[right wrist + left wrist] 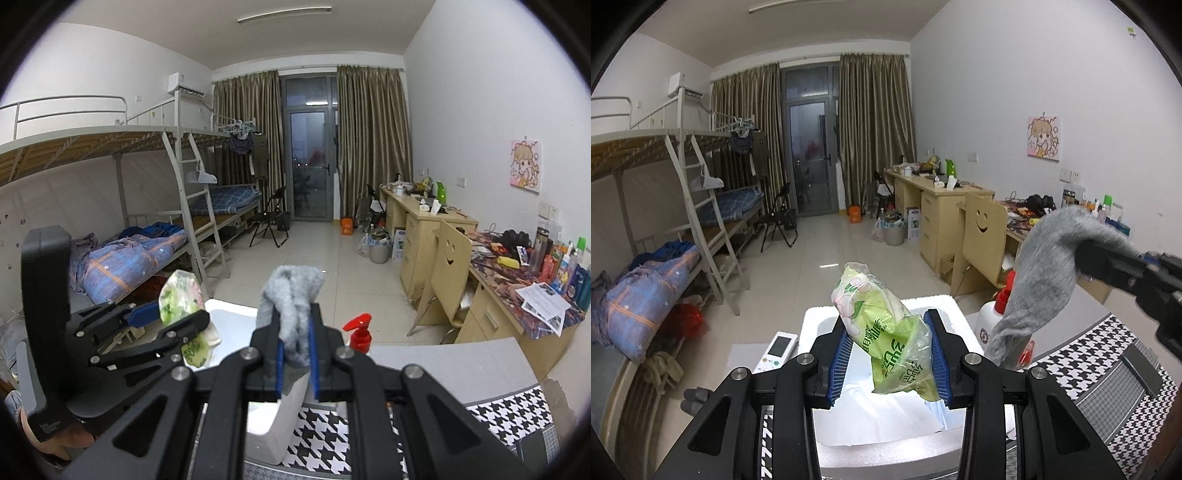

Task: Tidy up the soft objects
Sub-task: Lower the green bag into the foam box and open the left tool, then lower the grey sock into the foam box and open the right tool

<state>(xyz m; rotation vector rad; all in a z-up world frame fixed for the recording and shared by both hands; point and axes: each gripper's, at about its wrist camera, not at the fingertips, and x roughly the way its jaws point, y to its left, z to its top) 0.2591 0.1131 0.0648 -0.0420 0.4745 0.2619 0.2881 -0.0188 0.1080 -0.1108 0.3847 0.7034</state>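
Left tongs (pixel 888 350): blue pads pressed on a green tissue pack (pixel 875 321); pack tilted, upper end leaning away to the left, loose crinkled plastic end hanging between the pads; held in the air directly above the white foam box (pixel 886 424); not touching the box floor.

Right tongs (pixel 295 354): nearly closed, clamped on a grey sock (pixel 291 306); sock bunched up above the fingertips in the right wrist view; in the left wrist view, draped over the tong tips and hanging down limp, right of the foam box; lower end near the box's right rim, contact not clear.

Foam box: open-topped, white, resting on the tabletop (pixel 461 365); white paper or liner inside, seen under the pack; no other contents discernible.

Right of the foam box: white pump bottle with a red pump head (pixel 358 330), upright, just beside the box; partly hidden by the sock in the left wrist view.

Left of the foam box: white remote control (pixel 777 350), lying flat, close to the box's left wall.

In front of the foam box, toward the cameras: black-and-white houndstooth cloth (pixel 1108 354) spread over the tabletop; a dark flat item lying on it at far right, unidentified.

Beyond the foam box: tiled floor, bunk beds, curtained glass door, wooden desks with a smiley-backed chair.
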